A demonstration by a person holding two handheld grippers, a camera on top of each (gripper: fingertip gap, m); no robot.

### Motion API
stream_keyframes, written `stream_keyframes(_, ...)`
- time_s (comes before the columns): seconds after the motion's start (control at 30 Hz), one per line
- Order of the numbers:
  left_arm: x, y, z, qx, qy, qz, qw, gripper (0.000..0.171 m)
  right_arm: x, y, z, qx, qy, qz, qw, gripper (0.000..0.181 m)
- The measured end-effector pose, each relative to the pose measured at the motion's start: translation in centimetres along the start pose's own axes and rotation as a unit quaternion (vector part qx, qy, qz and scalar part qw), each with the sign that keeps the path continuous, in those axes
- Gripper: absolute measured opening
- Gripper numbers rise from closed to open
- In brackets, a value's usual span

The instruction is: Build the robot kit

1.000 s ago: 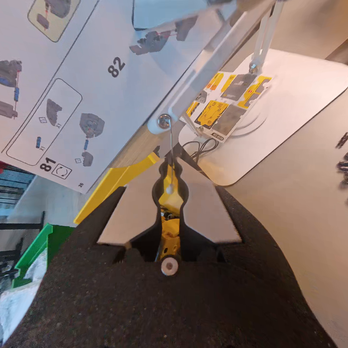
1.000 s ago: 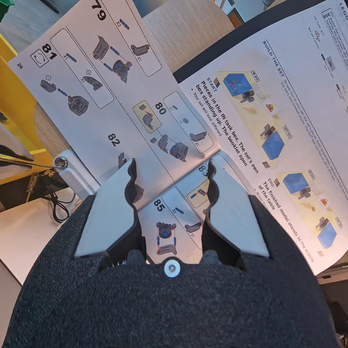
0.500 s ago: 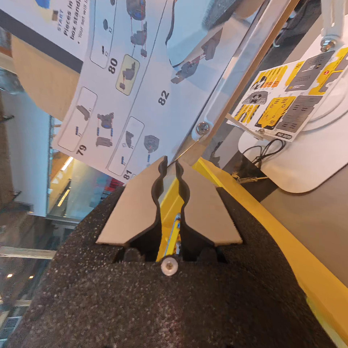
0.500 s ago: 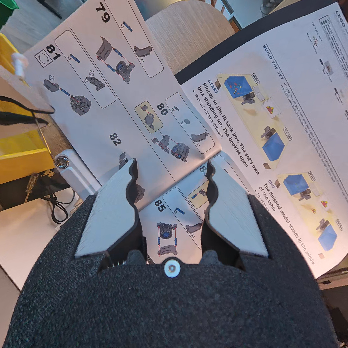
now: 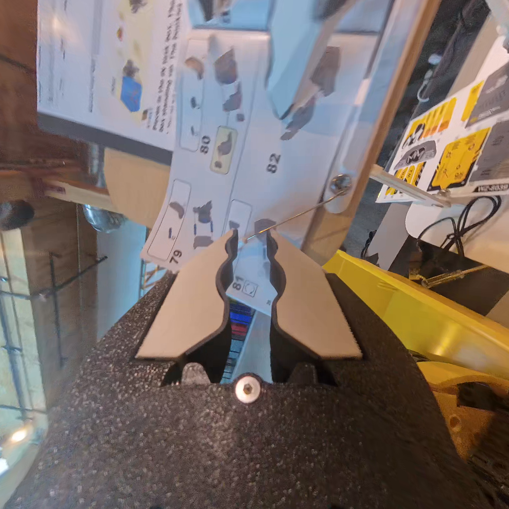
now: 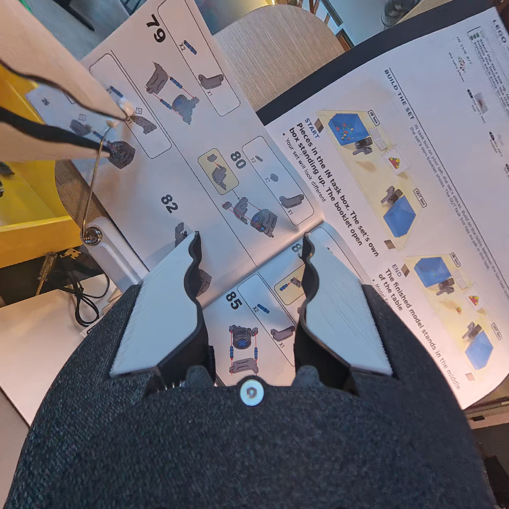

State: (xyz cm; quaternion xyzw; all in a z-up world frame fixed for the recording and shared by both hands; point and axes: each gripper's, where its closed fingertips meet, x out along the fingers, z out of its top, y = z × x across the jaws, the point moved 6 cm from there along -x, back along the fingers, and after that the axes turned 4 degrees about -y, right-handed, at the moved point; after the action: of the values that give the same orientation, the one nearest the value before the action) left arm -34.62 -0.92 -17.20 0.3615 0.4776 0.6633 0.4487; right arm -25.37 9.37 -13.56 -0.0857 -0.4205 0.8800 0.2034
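— Left wrist view: the left gripper (image 5: pixel 252 238) has its jaws slightly parted, tips at the thin wire page-holder (image 5: pixel 296 214) lying across the instruction booklet (image 5: pixel 248 154). Whether it pinches the wire, I cannot tell.

— And the right gripper (image 6: pixel 250 238)?

— Spread wide, gripping nothing (hovering before the booklet's fold, on its white stand (image 6: pixel 110 256)).

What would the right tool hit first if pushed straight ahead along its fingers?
Most likely the open instruction booklet on its stand; the right tool is open and points at the page fold. How far off the page is remains unclear.
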Motion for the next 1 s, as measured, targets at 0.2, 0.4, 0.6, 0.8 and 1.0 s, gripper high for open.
stream_keyframes(0.2,-0.7,1.5,-2.2,-0.348,0.033,-0.069,0.935,0.024,0.0,0.0,0.0,-0.003,-0.001,-0.001,1.0,0.073)
stream_keyframes(0.4,-1.1,1.4,-1.4,-0.684,-0.002,-0.182,0.707,0.037,0.0,0.0,0.1,-0.002,0.004,0.002,1.0,0.073)
stream_keyframes(0.6,0.7,1.4,-0.1,-0.691,0.0,-0.164,0.704,0.006,0.0,0.0,0.1,-0.001,0.006,0.005,1.0,0.072)
stream_keyframes(0.8,2.2,0.7,5.7,-0.554,-0.016,-0.186,0.812,0.0,-0.1,0.1,0.1,-0.003,0.004,0.008,1.0,0.071)
stream_keyframes(1.0,2.7,0.0,5.6,-0.6,-0.046,-0.197,0.774,0.002,-1.0,-0.2,-0.7,-0.028,0.014,0.018,0.999,0.08)
